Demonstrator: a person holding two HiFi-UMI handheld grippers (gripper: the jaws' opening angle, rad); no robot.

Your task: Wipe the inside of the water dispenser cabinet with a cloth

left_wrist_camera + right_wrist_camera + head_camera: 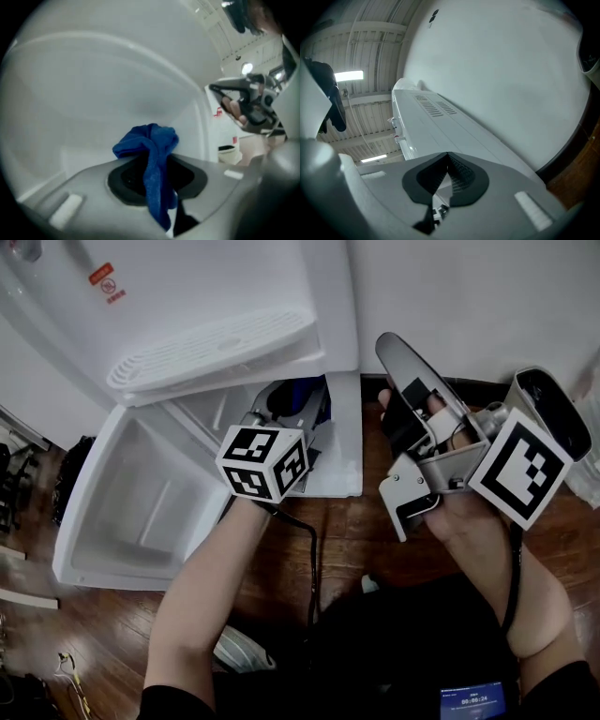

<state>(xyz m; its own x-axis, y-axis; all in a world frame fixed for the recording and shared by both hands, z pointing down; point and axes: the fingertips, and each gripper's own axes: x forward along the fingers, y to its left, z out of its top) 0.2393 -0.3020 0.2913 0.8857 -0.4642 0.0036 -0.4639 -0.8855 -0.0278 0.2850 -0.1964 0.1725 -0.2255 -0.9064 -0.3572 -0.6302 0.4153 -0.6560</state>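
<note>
The white water dispenser [234, 306] stands with its lower cabinet door [103, 521] swung open to the left. My left gripper [154, 176] is shut on a bunched blue cloth [150, 150], which hangs down between the jaws. It reaches into the cabinet opening, where the cloth [302, 395] shows blue just past the marker cube [262, 462]. The left gripper view faces the smooth white inner wall [117, 93]. My right gripper [443, 180] is shut with nothing in it. It is held up to the right of the dispenser, outside the cabinet [412, 371].
The door's inner side has a moulded recess [150, 498]. The dispenser's drip grille [206, 348] overhangs the opening. A white wall [469, 296] rises behind, and brown wooden floor [337, 540] lies below. A black cable [309, 559] trails from the left gripper.
</note>
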